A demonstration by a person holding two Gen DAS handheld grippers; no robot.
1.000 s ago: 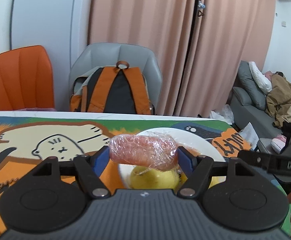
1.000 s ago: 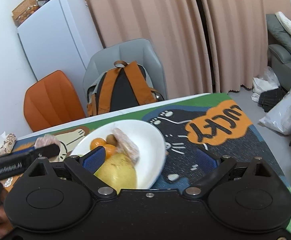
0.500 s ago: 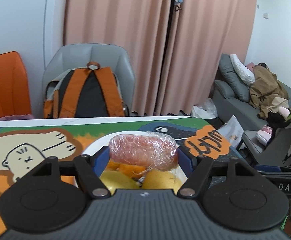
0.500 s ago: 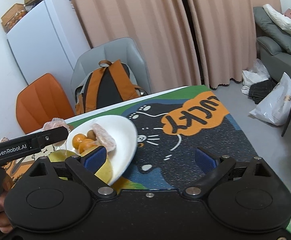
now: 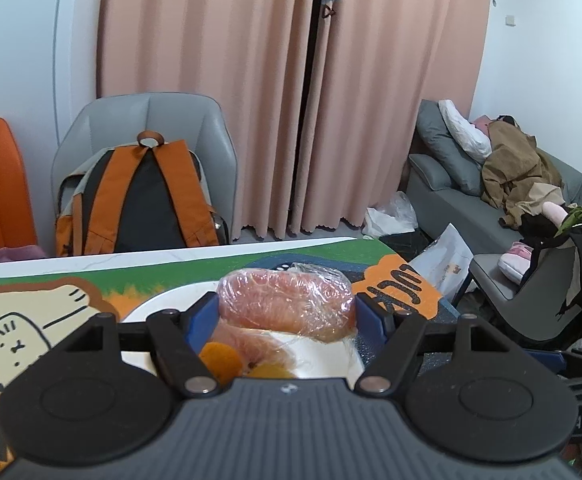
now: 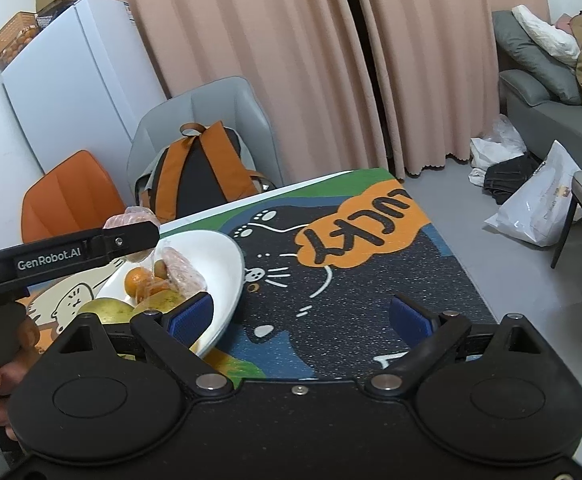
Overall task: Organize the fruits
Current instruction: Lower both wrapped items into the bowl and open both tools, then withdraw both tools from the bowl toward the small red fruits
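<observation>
Since a second ago the left gripper [image 5: 287, 312] has carried its plastic-wrapped pink fruit piece [image 5: 285, 304] rightward from beside the white plate [image 6: 219, 256] to a spot above it, and the right gripper [image 6: 301, 316] has swung right, so the plate now sits at its left finger rather than between both. That wrapped piece is clamped between the left gripper's blue pads [image 5: 201, 320], held clear above the plate. On the plate lie a second wrapped pink piece [image 6: 181, 270], small oranges [image 6: 135, 280], a brownish round fruit [image 6: 159, 268] and two yellow-green pears [image 6: 109, 310] at the near-left side. The right gripper's jaws stand wide apart with nothing between them, over the dark cat-print table mat [image 6: 363, 280] just right of the plate. Beyond the table's far edge, an orange-and-black backpack [image 6: 203, 172] rests on a grey chair [image 6: 211, 104], with an orange chair [image 6: 71, 196] to its left.
</observation>
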